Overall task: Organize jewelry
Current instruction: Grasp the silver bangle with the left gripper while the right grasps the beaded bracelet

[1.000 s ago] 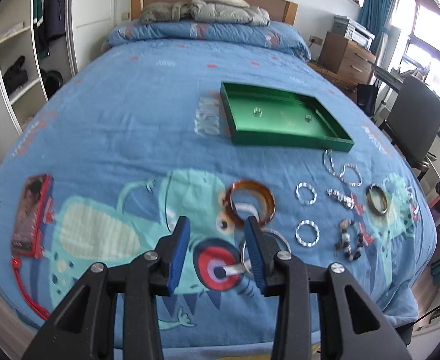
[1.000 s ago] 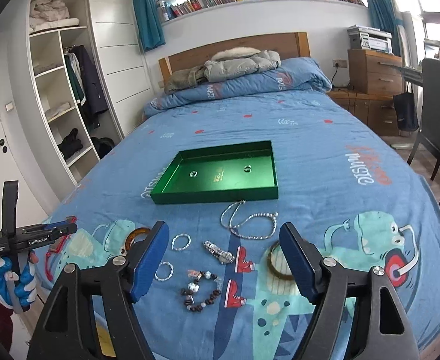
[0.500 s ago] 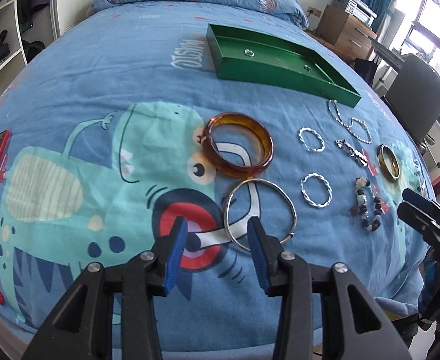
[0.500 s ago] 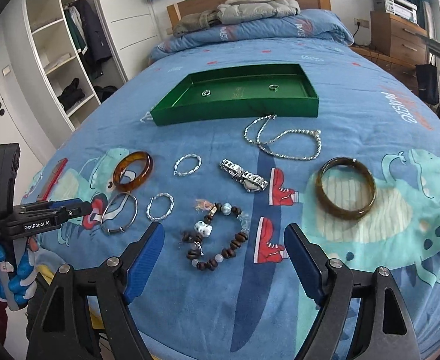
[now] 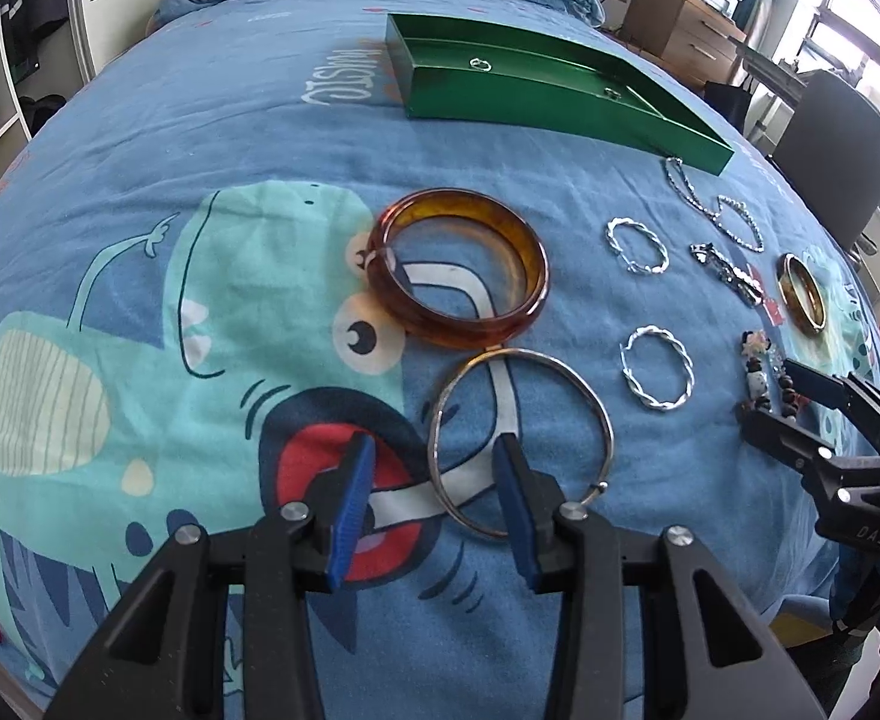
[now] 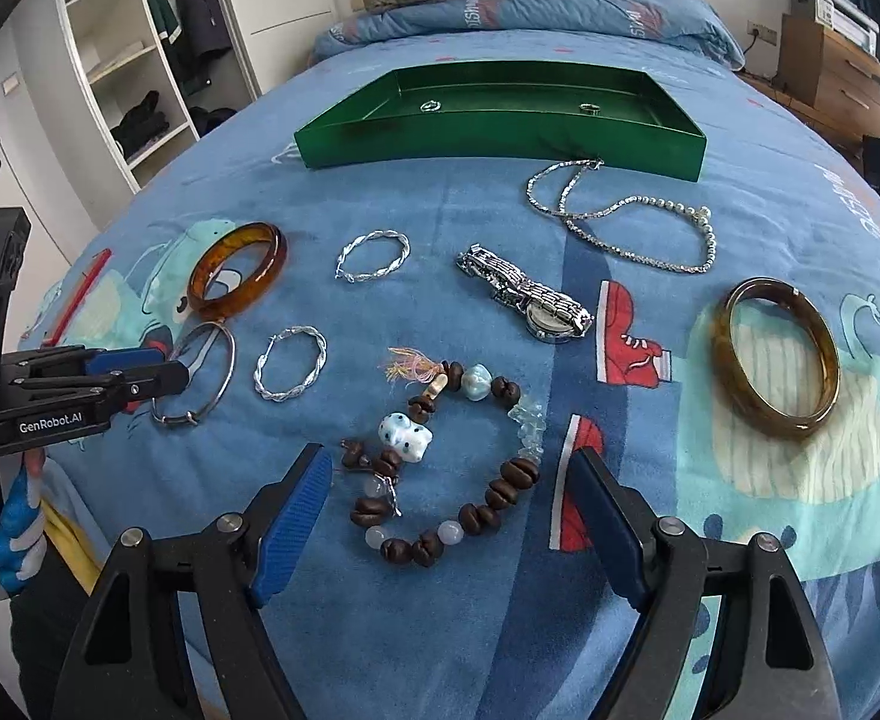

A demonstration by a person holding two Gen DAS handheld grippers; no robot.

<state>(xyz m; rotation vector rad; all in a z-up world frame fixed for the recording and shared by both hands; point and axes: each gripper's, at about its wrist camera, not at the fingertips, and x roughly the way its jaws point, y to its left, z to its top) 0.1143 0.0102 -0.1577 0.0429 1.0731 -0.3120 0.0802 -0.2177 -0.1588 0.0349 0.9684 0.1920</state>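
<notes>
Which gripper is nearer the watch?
Right. The right gripper hovers over the bead bracelet, just short of the watch; the left gripper is far across, at the thin bangle.

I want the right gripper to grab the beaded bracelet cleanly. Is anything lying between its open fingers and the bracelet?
Nothing visible does. The right gripper hangs open with the beaded bracelet directly ahead of its fingers on the blue bedspread. The watch and twisted silver hoop lie beyond it, apart.

One green tray (image 6: 500, 147), two rings (image 6: 431, 105), six bracelets (image 6: 440, 456), one watch (image 6: 530, 294), one necklace (image 6: 620, 222)
</notes>
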